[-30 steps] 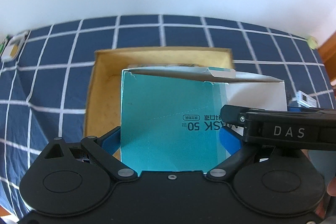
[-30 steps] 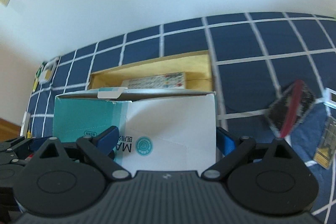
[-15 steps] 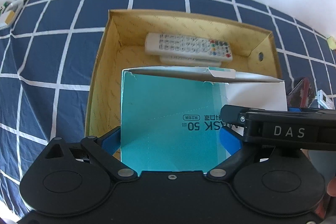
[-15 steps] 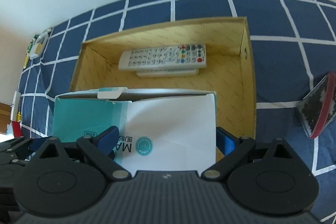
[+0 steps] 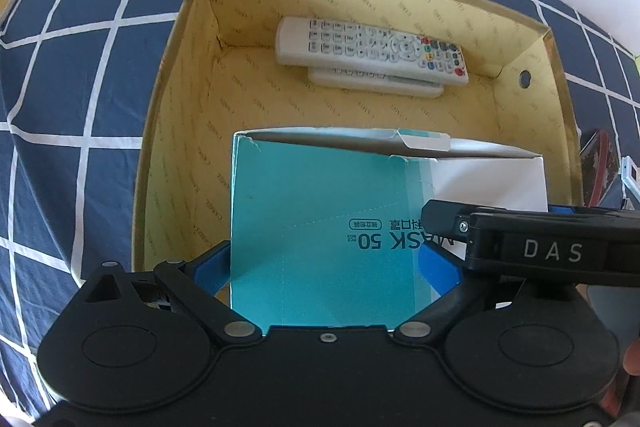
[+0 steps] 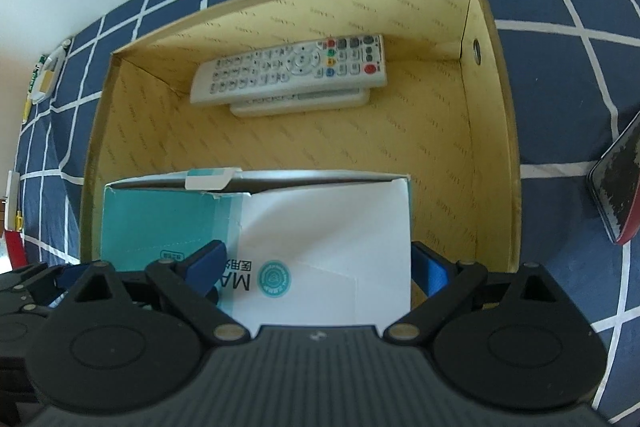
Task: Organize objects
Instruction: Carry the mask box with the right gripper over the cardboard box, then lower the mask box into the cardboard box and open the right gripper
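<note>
Mask box point(image 5: 320, 227), teal at one end and white at the other with "MASK 50" printed on its face, hangs inside the near half of the open cardboard box point(image 5: 168, 131), pinched across its width by both claws at once: the left gripper point(image 5: 326, 267) with its blue pads on the teal part, the right gripper point(image 6: 316, 267) on the white part, jaws spread wide around it. A strip of bare yellow floor stays free between the mask box and the cardboard box's left wall, and a narrower one by the right wall. Its torn top flap stands ragged. Beyond it, past a band of open floor, two white remotes point(image 5: 372, 51) lie stacked against the cardboard box's far wall. Outside the cardboard box spreads a navy checked cloth point(image 5: 80, 75). Only the right view shows clearly a dark, red-edged flat thing point(image 6: 618, 183) to the right of the cardboard box; the left view shows the right gripper's "DAS" body.
</note>
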`<state>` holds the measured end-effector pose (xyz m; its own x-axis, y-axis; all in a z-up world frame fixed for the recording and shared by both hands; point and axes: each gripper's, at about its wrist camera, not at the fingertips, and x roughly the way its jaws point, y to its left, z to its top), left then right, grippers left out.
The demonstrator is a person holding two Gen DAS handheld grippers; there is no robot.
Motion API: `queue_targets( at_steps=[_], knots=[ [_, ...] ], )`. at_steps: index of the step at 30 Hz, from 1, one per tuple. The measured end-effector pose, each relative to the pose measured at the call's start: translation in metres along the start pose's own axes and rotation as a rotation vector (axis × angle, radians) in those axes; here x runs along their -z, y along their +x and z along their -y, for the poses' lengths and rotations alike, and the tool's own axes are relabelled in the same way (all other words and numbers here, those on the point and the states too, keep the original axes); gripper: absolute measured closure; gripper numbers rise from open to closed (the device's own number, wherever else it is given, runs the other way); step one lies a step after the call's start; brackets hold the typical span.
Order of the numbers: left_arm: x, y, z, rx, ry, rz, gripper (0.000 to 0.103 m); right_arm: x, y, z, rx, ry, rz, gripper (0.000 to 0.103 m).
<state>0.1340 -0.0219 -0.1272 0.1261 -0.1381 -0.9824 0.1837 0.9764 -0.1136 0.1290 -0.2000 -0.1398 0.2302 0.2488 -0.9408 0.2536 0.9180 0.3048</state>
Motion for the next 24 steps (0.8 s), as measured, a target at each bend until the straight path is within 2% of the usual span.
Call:
queue_targets(
  at_steps=[13,24],
  knots=[
    [0.0016,0.0086,-0.0033,0.019,-0.005,-0.025,0.006,-0.0001,0.0074,0.0009,0.027,0.000,-0.028,0.007],
    [0.0040,0.0065,-0.0067,0.021,-0.016,-0.014,0.007,0.0011,0.0057,0.0014,0.028,0.000,-0.036,0.007]
  ],
)
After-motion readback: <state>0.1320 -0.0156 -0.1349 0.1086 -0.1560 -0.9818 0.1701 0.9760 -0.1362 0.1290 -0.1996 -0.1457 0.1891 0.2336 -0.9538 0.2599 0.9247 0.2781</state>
